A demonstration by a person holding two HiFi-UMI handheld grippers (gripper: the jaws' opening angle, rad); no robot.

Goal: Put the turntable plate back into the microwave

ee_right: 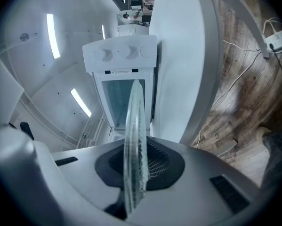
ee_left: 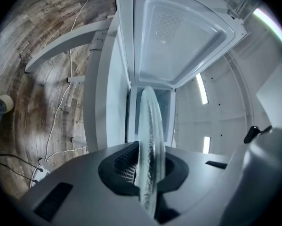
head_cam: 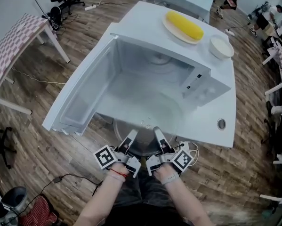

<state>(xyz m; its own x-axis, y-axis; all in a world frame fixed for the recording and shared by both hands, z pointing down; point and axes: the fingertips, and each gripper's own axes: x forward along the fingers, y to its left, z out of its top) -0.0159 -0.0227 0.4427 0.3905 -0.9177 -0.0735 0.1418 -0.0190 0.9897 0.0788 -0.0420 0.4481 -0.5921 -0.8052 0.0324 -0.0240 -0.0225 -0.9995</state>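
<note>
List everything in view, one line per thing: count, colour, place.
microwave: 1, white, on the white table, door swung open to the left
turntable plate: 1, clear glass, at the mouth of the cavity
dish: 1, cream, on top of the microwave
corn cob: 1, yellow, lying on the dish
bowl: 1, white, right of the dish
white table: 1, under the microwave
checked table: 1, pink and white, far left
floor: wood planks, cables across it
left gripper: 1, jaws closed on the turntable plate's near edge
right gripper: 1, jaws closed on the same edge
</note>
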